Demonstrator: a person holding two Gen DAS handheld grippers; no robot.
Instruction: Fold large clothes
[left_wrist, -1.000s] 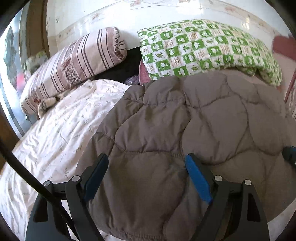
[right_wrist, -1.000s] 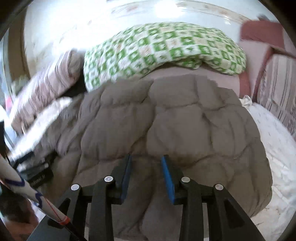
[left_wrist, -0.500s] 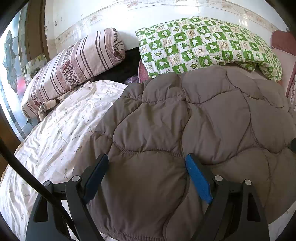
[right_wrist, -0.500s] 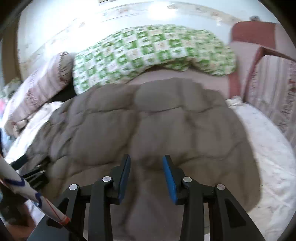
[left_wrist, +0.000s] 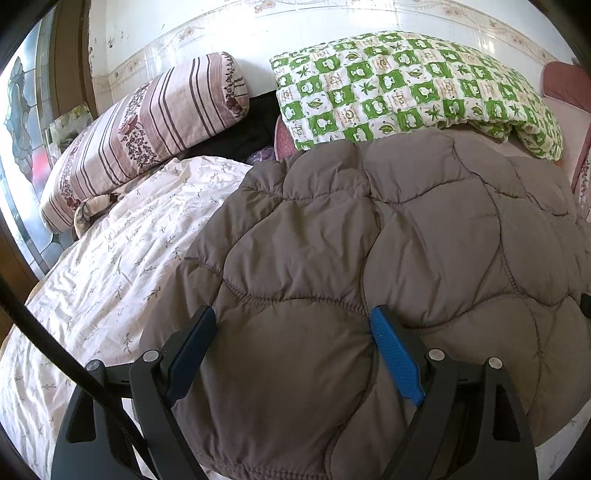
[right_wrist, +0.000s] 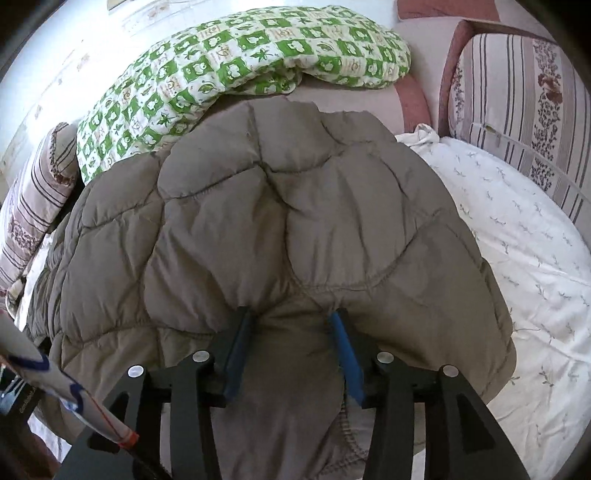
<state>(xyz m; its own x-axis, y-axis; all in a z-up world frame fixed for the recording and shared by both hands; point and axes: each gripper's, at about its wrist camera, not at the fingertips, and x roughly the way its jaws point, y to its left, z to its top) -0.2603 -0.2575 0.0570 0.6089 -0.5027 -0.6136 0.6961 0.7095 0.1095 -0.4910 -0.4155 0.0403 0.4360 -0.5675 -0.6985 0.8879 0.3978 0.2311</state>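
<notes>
The left gripper (left_wrist: 291, 330) stands wide open over the near edge of the brown quilted jacket (left_wrist: 369, 258), which lies on the bed (left_wrist: 103, 266) below the green checked quilt (left_wrist: 406, 85). The right gripper (right_wrist: 291, 325) is opening, jacket fabric bunched between its 2 pads.

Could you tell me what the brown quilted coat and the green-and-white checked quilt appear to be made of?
The brown quilted coat looks like padded synthetic shell fabric with a faint sheen: puffy panels between curved stitch lines. The green-and-white checked quilt looks like matte printed cotton over soft filling, though the fibre cannot be confirmed.
</notes>
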